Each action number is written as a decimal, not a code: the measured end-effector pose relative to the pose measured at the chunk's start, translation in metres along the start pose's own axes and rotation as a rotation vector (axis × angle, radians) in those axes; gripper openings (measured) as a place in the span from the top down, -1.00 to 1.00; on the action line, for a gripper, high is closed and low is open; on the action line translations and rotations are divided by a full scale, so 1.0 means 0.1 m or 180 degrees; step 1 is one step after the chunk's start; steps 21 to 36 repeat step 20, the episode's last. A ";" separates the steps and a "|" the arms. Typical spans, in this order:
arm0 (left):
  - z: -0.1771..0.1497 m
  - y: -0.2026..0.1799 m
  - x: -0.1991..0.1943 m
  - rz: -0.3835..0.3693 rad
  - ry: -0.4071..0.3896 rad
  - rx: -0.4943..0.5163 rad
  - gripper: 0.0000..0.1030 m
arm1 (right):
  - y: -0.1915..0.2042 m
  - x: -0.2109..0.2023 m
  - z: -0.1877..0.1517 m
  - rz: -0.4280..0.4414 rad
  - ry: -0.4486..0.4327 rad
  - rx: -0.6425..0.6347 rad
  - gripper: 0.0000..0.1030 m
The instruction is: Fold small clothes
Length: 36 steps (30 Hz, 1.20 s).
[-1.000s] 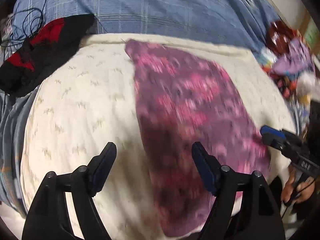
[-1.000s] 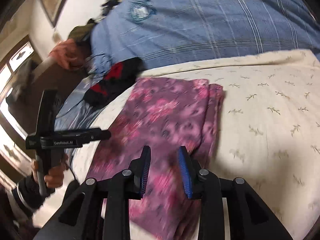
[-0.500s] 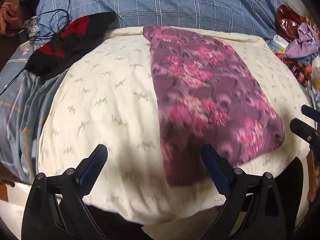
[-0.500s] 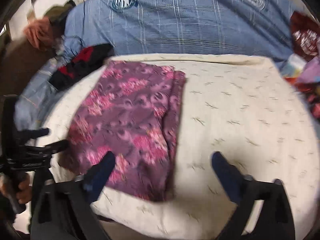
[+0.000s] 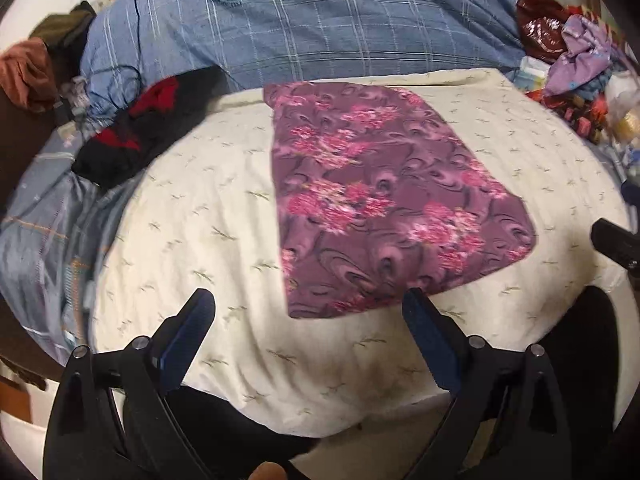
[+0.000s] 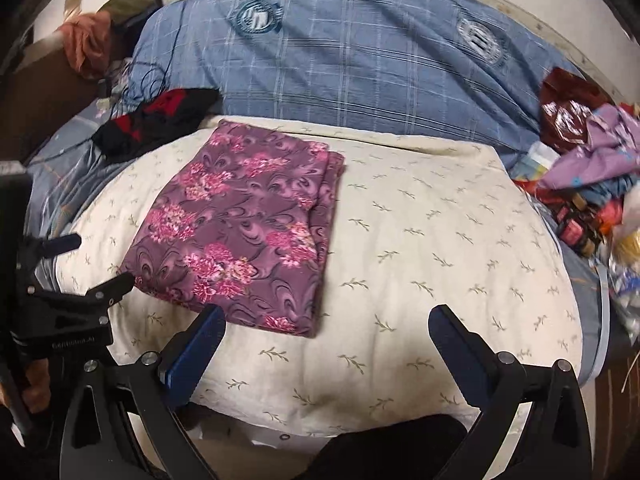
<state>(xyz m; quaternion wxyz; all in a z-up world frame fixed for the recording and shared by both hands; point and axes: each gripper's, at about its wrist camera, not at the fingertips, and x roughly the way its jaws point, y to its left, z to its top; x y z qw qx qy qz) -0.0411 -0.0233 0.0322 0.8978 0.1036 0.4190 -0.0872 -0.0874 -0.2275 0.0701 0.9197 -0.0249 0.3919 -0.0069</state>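
A purple cloth with pink flowers (image 5: 384, 200) (image 6: 244, 228) lies folded flat on a cream pillow (image 5: 192, 232) (image 6: 432, 240) with a leaf print. My left gripper (image 5: 308, 312) stands open above the pillow's near edge, with the cloth's near end just beyond its fingertips and nothing between them. My right gripper (image 6: 328, 332) is open too, hanging over the pillow's near edge to the right of the cloth's near corner. In the right wrist view the left gripper's body (image 6: 60, 312) shows at the left, held by a hand.
A black and red garment (image 5: 136, 136) (image 6: 156, 124) lies at the pillow's far left on the blue checked bedding (image 5: 340, 24) (image 6: 360, 56). A heap of coloured clothes and bags (image 5: 576, 72) (image 6: 588, 184) fills the right side. An orange cloth (image 6: 88, 44) lies far left.
Both grippers opened and let go of the purple cloth, then drew back toward the pillow's near edge. The cloth now lies flat in full view.
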 end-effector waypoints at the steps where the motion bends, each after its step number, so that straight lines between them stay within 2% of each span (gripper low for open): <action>1: -0.01 0.00 -0.01 -0.0064 0.0014 -0.0033 -0.86 | -0.04 -0.01 -0.02 0.0003 0.0013 0.0036 -0.99; 8: -0.09 -0.03 -0.11 -0.0364 0.0054 -0.0181 -0.86 | -0.08 -0.04 -0.09 -0.0018 0.0065 0.0112 -0.99; 13: -0.12 -0.12 -0.14 -0.0514 0.0076 -0.0144 -0.86 | -0.07 -0.06 -0.07 -0.0037 0.0029 0.0092 -0.99; 18: -0.11 -0.28 -0.30 -0.0409 -0.0196 0.0038 -0.86 | -0.10 -0.07 -0.03 -0.0067 -0.0005 0.0090 -0.99; 36: -0.10 -0.29 -0.29 -0.0387 -0.0189 0.0088 -0.86 | -0.12 -0.08 -0.02 -0.0081 -0.0021 0.0084 -0.99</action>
